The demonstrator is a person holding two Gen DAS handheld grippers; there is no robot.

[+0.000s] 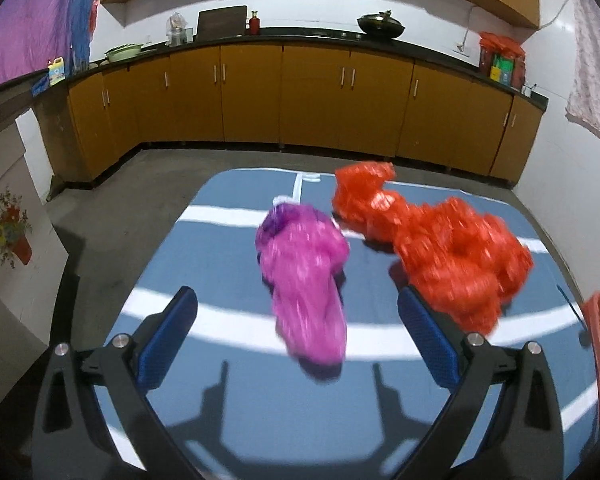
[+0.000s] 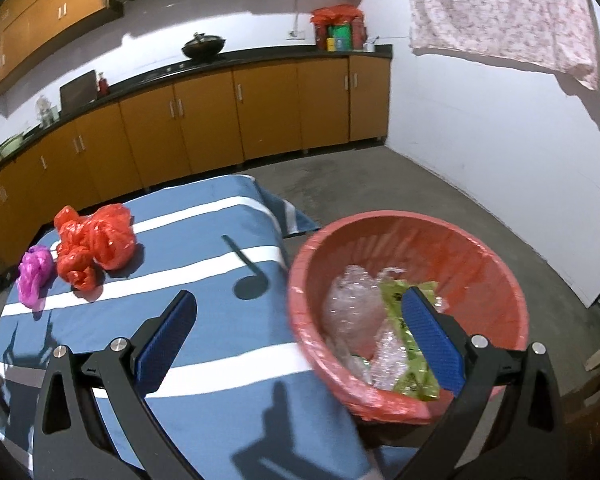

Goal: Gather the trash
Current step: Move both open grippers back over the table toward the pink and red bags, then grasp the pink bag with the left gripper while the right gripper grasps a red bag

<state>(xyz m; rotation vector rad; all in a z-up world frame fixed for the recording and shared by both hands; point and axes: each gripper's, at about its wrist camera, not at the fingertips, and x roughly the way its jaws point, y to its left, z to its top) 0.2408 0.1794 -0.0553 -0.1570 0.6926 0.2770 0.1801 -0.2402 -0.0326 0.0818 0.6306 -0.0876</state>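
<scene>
- My left gripper [image 1: 298, 328] has its jaws wide apart, nothing in them, hovering over the blue striped tablecloth [image 1: 228, 264].
- The purple bag [image 1: 304, 276] sits right ahead between the fingers, smeared by blur, so I can't tell if there's anything inside.
- The red bags [image 1: 440, 252] lie just beside it on its right, blurry too; hard to say whether that's two or three.
- My right gripper [image 2: 300, 336] is also spread open and empty, one finger over the red bin [image 2: 452, 248].
- The bin holds clear plastic wrap [image 2: 352, 304] and a green wrapper [image 2: 408, 344], partly hidden behind that finger.
</scene>
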